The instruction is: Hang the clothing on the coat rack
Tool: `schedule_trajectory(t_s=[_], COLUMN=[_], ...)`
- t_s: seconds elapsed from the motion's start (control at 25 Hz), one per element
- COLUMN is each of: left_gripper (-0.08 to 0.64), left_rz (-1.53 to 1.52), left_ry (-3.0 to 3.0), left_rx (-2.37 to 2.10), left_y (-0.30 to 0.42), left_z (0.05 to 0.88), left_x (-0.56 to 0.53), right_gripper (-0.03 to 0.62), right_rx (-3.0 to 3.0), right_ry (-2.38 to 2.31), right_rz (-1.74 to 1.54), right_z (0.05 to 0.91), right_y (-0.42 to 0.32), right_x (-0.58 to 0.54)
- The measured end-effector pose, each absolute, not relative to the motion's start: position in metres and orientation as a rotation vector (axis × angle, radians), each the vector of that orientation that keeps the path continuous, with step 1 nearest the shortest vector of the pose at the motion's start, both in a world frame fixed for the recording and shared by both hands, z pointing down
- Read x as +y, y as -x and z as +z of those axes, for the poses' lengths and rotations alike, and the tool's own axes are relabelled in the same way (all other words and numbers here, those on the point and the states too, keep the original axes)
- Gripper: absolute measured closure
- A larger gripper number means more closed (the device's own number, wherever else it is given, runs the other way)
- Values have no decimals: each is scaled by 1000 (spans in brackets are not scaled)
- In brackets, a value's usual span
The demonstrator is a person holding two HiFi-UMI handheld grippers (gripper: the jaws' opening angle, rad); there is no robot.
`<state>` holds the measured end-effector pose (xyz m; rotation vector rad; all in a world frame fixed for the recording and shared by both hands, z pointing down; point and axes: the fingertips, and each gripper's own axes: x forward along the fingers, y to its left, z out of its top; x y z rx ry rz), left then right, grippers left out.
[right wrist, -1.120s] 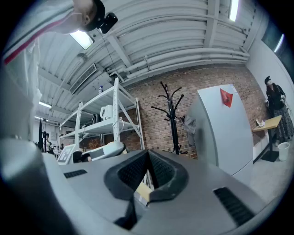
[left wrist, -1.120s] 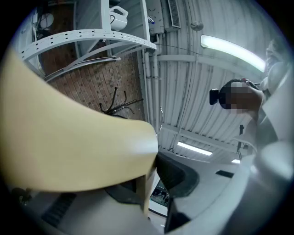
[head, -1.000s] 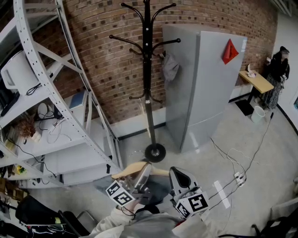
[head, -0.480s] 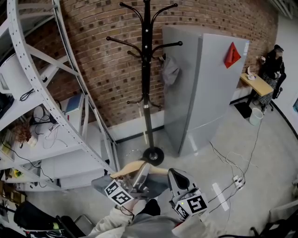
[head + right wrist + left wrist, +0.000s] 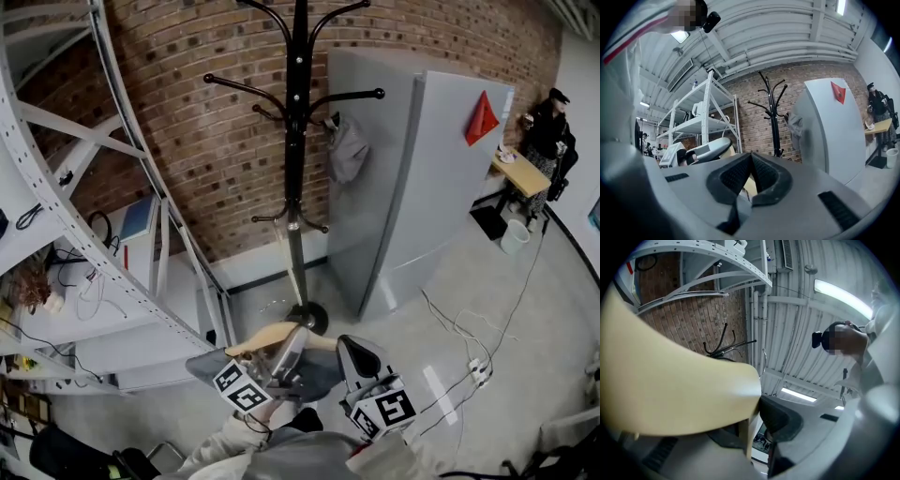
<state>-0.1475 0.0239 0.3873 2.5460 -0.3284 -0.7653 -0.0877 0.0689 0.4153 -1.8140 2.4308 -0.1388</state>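
Firmly, left claw (image 5: 289,349) clamps a smooth curved wooden hanger (image 5: 258,337) draped in grey cloth (image 5: 212,366); right claw (image 5: 751,161) pinched shut

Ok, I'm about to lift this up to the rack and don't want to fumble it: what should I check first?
1. hanger clamped in left tongs: ok
2. right tongs closed, but gripping the cloth: cannot tell
3. grey clothing draped on hanger: ok
4. coat rack has bare hooks on its left side: ok
5. one right-side hook, already carrying a grey garment: not ok
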Motion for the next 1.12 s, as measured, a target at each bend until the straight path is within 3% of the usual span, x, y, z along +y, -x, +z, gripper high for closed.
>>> schedule_trajectory(t_s=[1.12], left_gripper=[457], left_rz=[-712], left_ry=[-2525], left_rx=[-184], left_y=[139], left_z=[401], left_x=[-107], right_gripper=[569], right_rx=[2379], right_ry=[1907], right_rz=[-207], right_z=[431], right_y=[99], right_x=[-72])
